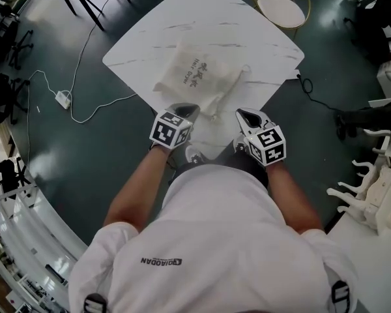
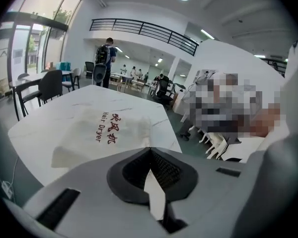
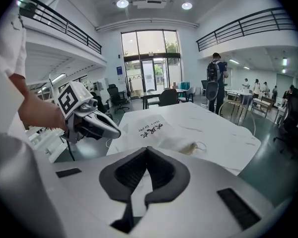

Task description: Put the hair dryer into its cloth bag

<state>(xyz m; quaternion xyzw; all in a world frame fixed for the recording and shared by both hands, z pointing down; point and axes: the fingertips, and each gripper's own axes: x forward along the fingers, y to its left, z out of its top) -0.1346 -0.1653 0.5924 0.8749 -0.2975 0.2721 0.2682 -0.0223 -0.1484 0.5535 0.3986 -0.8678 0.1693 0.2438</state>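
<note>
Cream cloth bag (image 1: 199,77) lies on marble table (image 1: 150,41), chair (image 1: 281,5) beyond.

We saw the cloth bag (image 1: 199,77) in cream with dark red lettering, on the white table (image 1: 247,31), whose top carried faint grey marble veins. Around the table the floor (image 1: 117,129) was dark green, crossed by a thin white cable (image 1: 85,70). Beyond the table stood a chair (image 1: 281,6) with a gold wire frame and a white seat. On our side of the table, the left claw (image 1: 184,111) and right claw (image 1: 247,117) were pale grey with black-and-white square markers, and their pads (image 2: 166,170) were dark grey. Our shirt (image 1: 208,240) was white with dark lettering.
</note>
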